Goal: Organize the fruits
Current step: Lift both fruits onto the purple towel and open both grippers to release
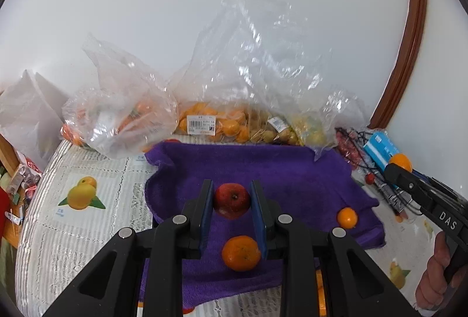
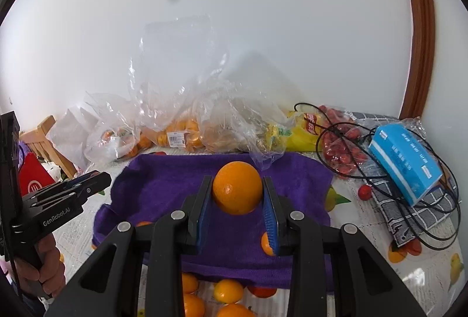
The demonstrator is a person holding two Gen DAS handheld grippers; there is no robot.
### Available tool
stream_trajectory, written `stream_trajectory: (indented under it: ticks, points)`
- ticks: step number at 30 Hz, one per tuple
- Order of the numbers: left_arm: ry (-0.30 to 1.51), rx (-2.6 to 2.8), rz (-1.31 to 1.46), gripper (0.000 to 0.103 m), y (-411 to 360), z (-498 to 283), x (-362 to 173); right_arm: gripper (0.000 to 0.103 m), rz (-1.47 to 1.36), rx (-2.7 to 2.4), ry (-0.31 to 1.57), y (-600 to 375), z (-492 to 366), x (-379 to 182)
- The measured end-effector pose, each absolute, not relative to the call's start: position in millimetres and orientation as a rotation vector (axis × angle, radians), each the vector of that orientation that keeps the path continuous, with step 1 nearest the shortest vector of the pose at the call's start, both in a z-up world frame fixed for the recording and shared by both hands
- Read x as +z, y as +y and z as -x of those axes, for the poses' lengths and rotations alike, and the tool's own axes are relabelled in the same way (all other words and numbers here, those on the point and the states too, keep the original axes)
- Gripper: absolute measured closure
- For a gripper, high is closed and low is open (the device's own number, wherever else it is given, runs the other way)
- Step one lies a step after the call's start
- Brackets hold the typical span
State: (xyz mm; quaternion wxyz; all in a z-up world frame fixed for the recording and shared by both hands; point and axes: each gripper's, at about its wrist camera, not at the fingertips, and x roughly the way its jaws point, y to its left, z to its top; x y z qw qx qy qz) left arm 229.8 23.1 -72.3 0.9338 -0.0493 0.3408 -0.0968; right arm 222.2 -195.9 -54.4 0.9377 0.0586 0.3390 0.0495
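My left gripper (image 1: 231,191) is shut on a red apple (image 1: 231,200), held above the purple towel (image 1: 263,165). Below it on the towel lie a mandarin (image 1: 241,253) and a smaller orange (image 1: 347,217) near the towel's right edge. My right gripper (image 2: 237,185) is shut on a large orange (image 2: 237,187) over the same purple towel (image 2: 163,179). A small orange (image 2: 265,243) shows behind its right finger. Several oranges (image 2: 228,290) lie on the tablecloth in front of the towel. In the left wrist view the right gripper (image 1: 393,169) carries its orange (image 1: 401,162) at the right.
Clear plastic bags of oranges (image 1: 204,121) and yellow fruit (image 1: 307,131) stand against the wall behind the towel. A blue box (image 2: 406,162), black cable (image 2: 336,127) and bag of red fruit (image 2: 339,153) lie at the right. A wooden chair (image 2: 44,141) stands at the left.
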Motion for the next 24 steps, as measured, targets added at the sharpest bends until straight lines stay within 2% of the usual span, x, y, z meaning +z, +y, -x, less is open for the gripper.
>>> stream_trajectory:
  ticks: [9, 24]
  points:
    - [0.753, -0.169, 0.137, 0.079, 29, -231, -105, 0.071, -0.152, 0.107, 0.761, -204, -230, -92]
    - [0.770, -0.164, 0.122, 0.079, 24, -234, -118, 0.071, -0.109, 0.119, 0.838, -194, -239, -119]
